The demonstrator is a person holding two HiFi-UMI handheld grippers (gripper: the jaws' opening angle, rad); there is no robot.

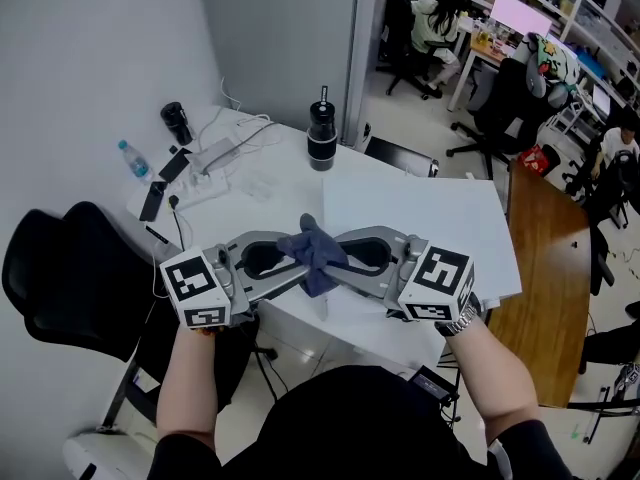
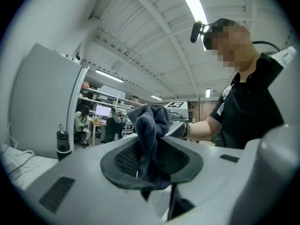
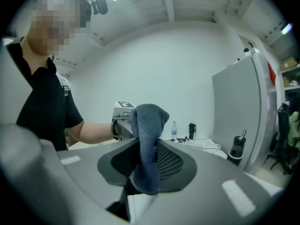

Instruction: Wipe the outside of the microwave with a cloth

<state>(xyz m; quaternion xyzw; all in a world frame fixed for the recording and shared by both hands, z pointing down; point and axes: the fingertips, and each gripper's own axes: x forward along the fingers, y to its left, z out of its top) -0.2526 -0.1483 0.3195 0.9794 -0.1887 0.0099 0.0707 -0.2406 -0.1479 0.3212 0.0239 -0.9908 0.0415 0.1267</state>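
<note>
Head view: dark cloth (image 1: 314,249) pinched in right gripper (image 1: 341,255) jaws and, seemingly, left gripper (image 1: 294,259) jaws

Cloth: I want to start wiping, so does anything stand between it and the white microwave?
Nothing visible does. The cloth is pinched by both the left gripper and the right gripper over the microwave, at its near corner; the black bottle stands beside its far corner.

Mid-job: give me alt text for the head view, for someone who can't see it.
The left tool and right tool meet tip to tip above a white table, both gripping one bunched dark blue cloth. A black bottle and cables sit farther back on the table.
</note>
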